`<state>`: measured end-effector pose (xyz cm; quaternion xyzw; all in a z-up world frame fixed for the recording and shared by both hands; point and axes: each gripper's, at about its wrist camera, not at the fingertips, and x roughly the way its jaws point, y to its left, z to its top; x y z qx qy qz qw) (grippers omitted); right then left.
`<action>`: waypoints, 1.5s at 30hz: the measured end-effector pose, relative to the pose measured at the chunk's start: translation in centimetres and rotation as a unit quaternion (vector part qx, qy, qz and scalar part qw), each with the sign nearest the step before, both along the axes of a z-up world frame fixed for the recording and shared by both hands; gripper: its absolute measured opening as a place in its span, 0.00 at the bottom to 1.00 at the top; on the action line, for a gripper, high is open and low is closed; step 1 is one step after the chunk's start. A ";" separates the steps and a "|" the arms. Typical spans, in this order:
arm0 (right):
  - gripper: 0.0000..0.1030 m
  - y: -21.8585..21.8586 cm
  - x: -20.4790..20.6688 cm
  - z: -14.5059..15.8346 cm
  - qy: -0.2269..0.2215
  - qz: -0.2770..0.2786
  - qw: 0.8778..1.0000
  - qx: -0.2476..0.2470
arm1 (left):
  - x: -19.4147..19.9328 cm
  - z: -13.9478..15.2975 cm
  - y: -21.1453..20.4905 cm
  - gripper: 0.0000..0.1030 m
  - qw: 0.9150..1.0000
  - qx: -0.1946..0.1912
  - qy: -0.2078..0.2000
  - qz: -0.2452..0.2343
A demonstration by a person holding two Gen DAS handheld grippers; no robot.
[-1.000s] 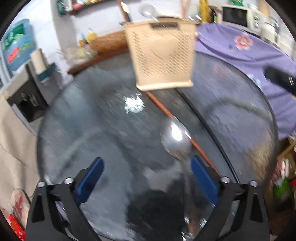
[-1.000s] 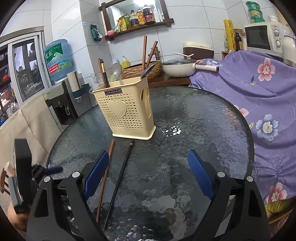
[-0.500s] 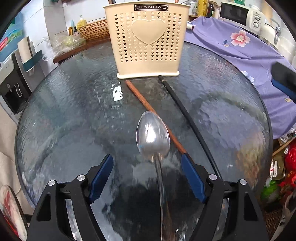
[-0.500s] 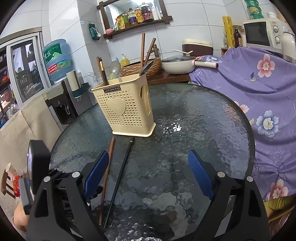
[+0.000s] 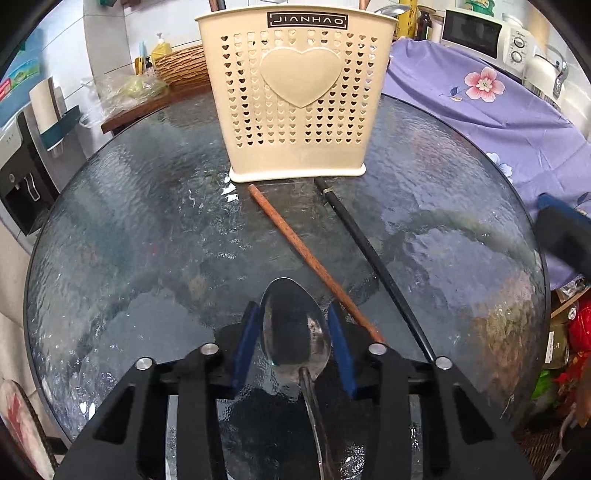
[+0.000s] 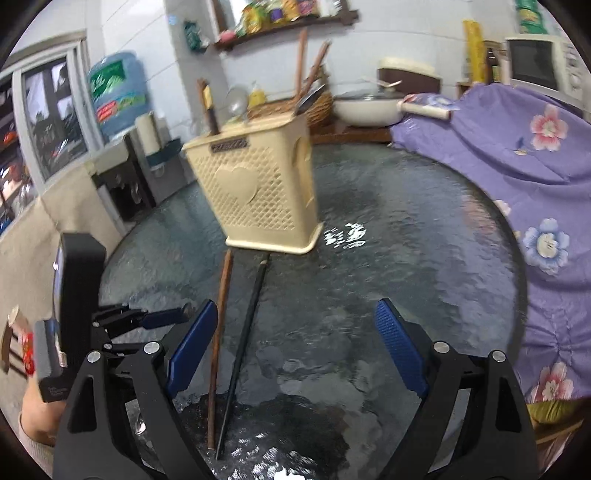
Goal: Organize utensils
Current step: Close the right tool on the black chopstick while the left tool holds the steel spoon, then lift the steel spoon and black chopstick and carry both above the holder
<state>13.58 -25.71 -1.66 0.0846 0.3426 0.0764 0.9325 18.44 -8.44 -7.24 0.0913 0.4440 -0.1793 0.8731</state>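
Note:
A steel spoon (image 5: pixel 295 328) lies on the round glass table (image 5: pixel 129 240), bowl toward the holder. My left gripper (image 5: pixel 295 332) has its blue pads closed against the sides of the spoon's bowl. A cream perforated utensil holder (image 5: pixel 299 99) stands at the far side with several utensils in it; it also shows in the right wrist view (image 6: pixel 258 192). A brown chopstick (image 5: pixel 314 266) and a black chopstick (image 5: pixel 373 269) lie between holder and grippers, also seen in the right wrist view as brown (image 6: pixel 219 332) and black (image 6: pixel 243 339). My right gripper (image 6: pixel 291 347) is open and empty above them.
A purple flowered cloth (image 6: pixel 517 166) covers furniture right of the table. A microwave (image 5: pixel 476 35) stands behind it. A water dispenser (image 6: pixel 118 92) and a counter with a wicker basket (image 5: pixel 181 68) and a pan (image 6: pixel 365 109) stand at the back. The left gripper body (image 6: pixel 77 295) shows at left.
My left gripper has dropped toward the table and its jaws have closed in from wide open onto the spoon's bowl. My right gripper has shifted; the view is blurred.

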 end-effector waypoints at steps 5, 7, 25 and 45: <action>0.70 2.5 4.0 -1.7 0.048 0.036 0.998 -0.024 | 0.2 0.0 0.5 0.36 1.000 -0.009 0.002 0.003; 0.68 3.7 5.9 -2.4 0.063 0.040 0.996 -0.039 | 0.2 0.1 0.8 0.36 1.000 -0.013 0.003 0.003; 0.28 8.0 13.0 -5.3 0.130 0.025 0.985 -0.110 | 1.7 0.7 3.0 0.36 0.999 -0.036 0.001 0.007; 0.08 6.8 9.5 -0.4 0.057 0.075 0.995 -0.037 | 1.3 5.2 4.1 0.36 0.997 -0.065 -0.051 0.002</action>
